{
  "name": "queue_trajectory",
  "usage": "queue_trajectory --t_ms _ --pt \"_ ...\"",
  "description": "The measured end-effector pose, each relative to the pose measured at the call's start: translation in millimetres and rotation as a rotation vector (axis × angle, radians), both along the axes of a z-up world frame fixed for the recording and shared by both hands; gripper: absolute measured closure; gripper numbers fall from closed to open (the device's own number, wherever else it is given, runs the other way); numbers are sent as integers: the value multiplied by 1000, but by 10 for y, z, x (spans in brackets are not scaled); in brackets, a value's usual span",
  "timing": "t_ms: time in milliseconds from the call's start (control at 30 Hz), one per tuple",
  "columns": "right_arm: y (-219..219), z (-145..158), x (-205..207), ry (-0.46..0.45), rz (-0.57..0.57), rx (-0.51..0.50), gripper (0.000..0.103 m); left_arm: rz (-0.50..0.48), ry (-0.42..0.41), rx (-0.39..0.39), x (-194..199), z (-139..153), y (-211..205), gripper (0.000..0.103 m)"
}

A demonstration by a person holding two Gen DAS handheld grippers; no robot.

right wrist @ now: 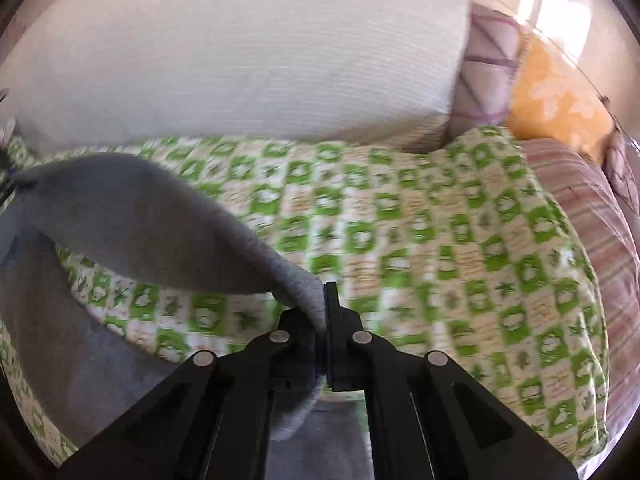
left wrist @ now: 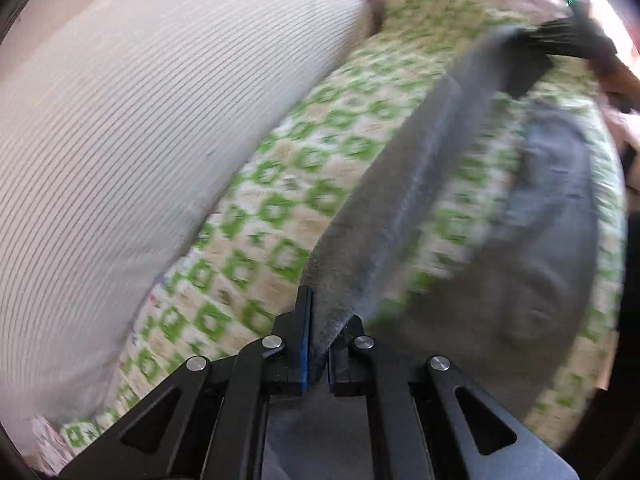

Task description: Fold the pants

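Grey pants [left wrist: 432,176] hang stretched above a bed with a green-and-white patterned cover [left wrist: 280,208]. My left gripper [left wrist: 320,340] is shut on one end of the pants' raised edge. That edge runs up to my right gripper [left wrist: 568,36], blurred at the top right of the left wrist view. The rest of the pants sags onto the cover at the right. In the right wrist view my right gripper [right wrist: 322,320] is shut on the pants [right wrist: 132,208], which stretch left and droop down at the lower left over the cover [right wrist: 400,220].
A large white ribbed bolster [right wrist: 240,60] lies along the far side of the bed and shows in the left wrist view [left wrist: 140,140]. A purple-lined pillow [right wrist: 488,72], an orange pillow [right wrist: 560,96] and a pink striped blanket [right wrist: 592,208] sit at the right.
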State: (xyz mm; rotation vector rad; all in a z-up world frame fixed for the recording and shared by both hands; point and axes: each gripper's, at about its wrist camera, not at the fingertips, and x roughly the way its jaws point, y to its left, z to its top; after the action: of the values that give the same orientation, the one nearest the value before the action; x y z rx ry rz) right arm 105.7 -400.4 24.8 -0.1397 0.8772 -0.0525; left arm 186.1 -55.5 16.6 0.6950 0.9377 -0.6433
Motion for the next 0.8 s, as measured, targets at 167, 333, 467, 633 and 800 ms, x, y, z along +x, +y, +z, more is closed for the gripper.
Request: queue_trajectory --t_ms 167,333,467,633,800 --pt "-147 -144 -392 -12 71 17 99 -81 42 -16 -803 -184 -154 101" --pt "-32 -373 -851 -4 178 -43 99 -78 110 -10 -1235 -514 -177 101" --pt "34 -400 -1020 6 199 -101 99 -39 133 -29 -1357 -534 -61 101" --pt "187 -238 -1143 -32 225 -175 99 -7 125 -61 -1470 -475 58 101" --pt "234 -669 -1236 168 235 -134 97 13 170 -66 -1503 -722 41 98"
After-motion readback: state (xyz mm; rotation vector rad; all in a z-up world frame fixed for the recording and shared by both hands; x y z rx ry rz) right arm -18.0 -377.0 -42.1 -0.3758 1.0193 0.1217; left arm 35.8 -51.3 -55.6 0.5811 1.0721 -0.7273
